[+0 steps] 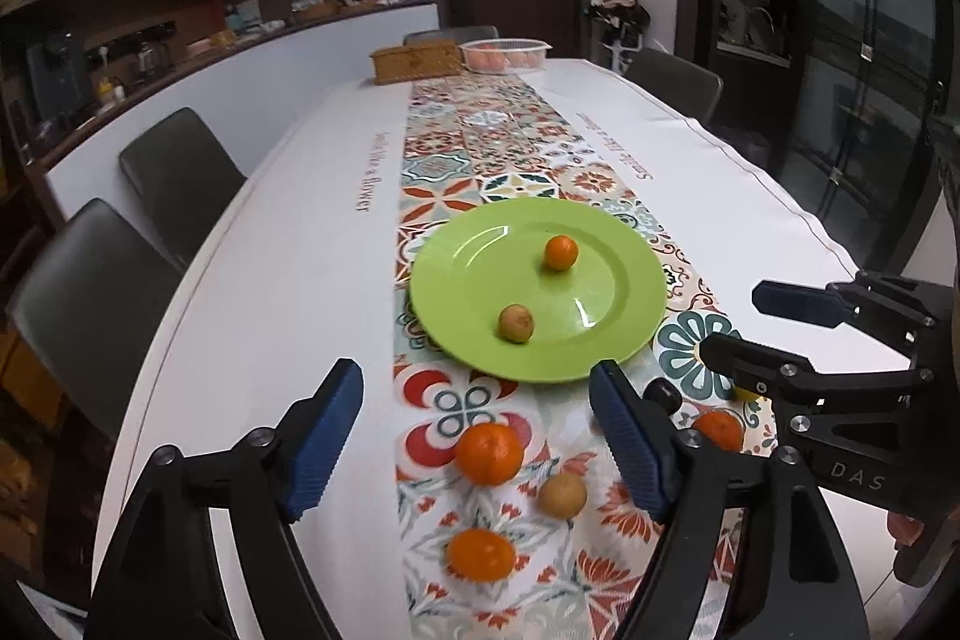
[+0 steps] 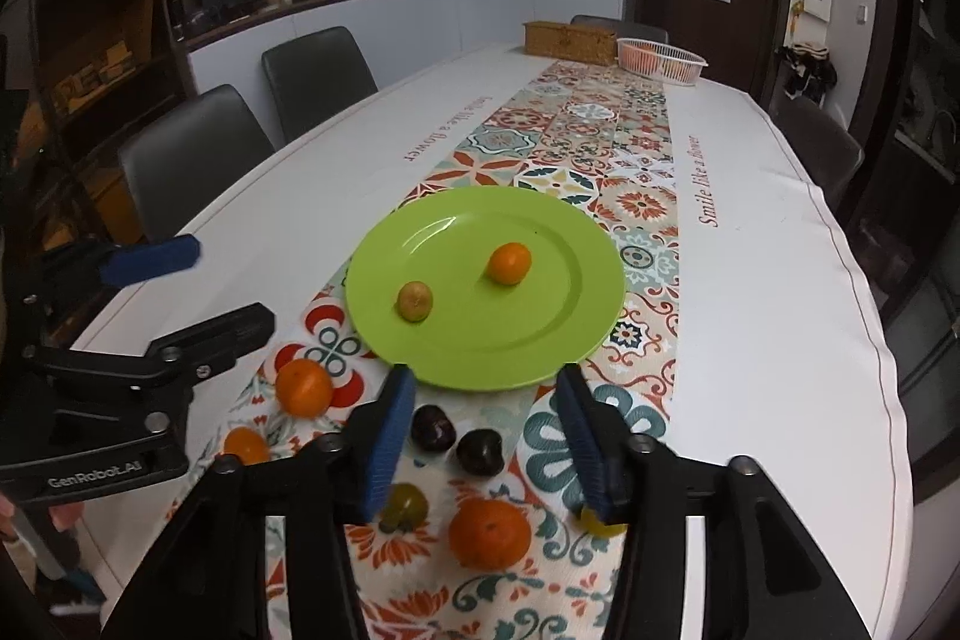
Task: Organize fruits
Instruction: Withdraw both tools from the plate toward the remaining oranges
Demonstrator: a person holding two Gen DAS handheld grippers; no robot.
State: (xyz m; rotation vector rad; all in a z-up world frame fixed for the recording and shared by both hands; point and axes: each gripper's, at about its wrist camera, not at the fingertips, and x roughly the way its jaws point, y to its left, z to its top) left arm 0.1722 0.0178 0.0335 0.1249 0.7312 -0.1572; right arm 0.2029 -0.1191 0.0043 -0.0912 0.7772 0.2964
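Observation:
A green plate [image 1: 480, 250] [image 2: 540, 328] on the patterned runner holds a small orange [image 1: 561, 252] [image 2: 509, 264] and a small brownish fruit [image 1: 516, 322] [image 2: 414, 301]. In front of the plate lie loose fruits. The left wrist view shows two oranges [image 1: 489, 453] [image 1: 480, 554] and a tan fruit [image 1: 561, 495]. The right wrist view shows two dark plums [image 2: 432, 428] [image 2: 479, 451], an olive fruit [image 2: 405, 507] and an orange [image 2: 489, 532]. My left gripper [image 1: 477, 445] is open and empty above the oranges. My right gripper [image 2: 486, 439] is open and empty above the plums.
A wicker box [image 1: 416, 60] [image 2: 570, 39] and a white basket of fruit [image 1: 505, 53] [image 2: 660, 61] stand at the table's far end. Grey chairs [image 1: 174, 178] [image 2: 318, 76] line the left side. The right gripper [image 1: 798, 334] shows beside the plate in the left wrist view.

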